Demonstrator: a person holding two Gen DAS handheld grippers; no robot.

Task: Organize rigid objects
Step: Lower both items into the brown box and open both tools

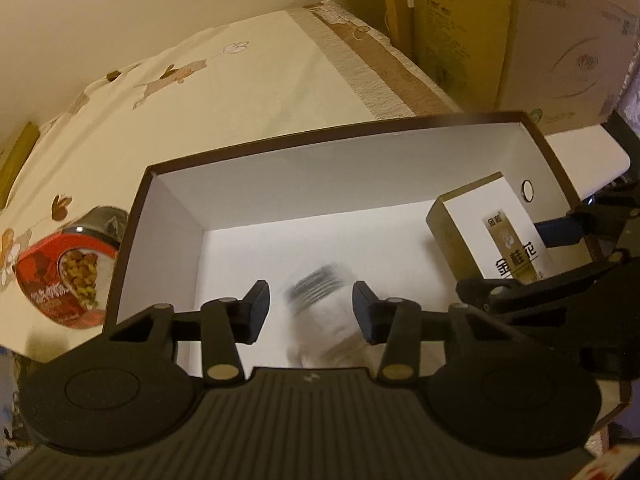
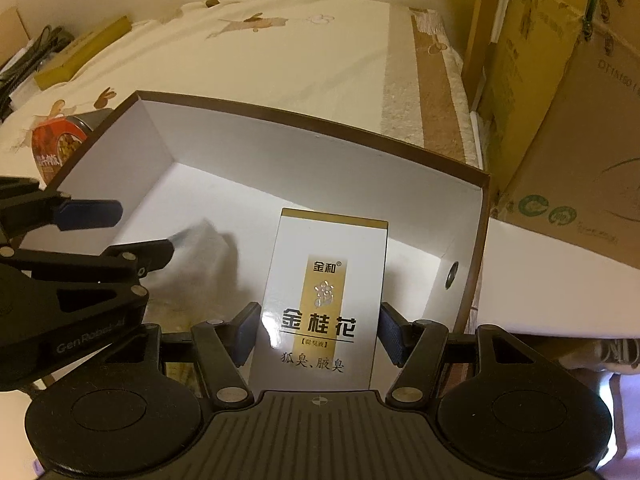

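Note:
An open storage box (image 1: 320,140) with a brown rim and white inside lies on a patterned cloth. Over its floor, my left gripper (image 1: 310,304) has a blurred white jar (image 1: 324,312) with a dark ribbed cap between its fingers. A gap shows at the left pad, so the jaws stand open around the jar. My right gripper (image 2: 320,332) is shut on a white and gold carton (image 2: 324,280) standing inside the storage box (image 2: 320,120). The left gripper (image 2: 146,228) and the jar (image 2: 200,256) appear at the left of the right wrist view.
A red snack can (image 1: 68,276) lies on the cloth outside the storage box's left wall. Large cardboard cartons (image 2: 580,140) stand close behind on the right. A yellow flat box (image 2: 80,52) and dark cables (image 2: 32,52) sit at the far left.

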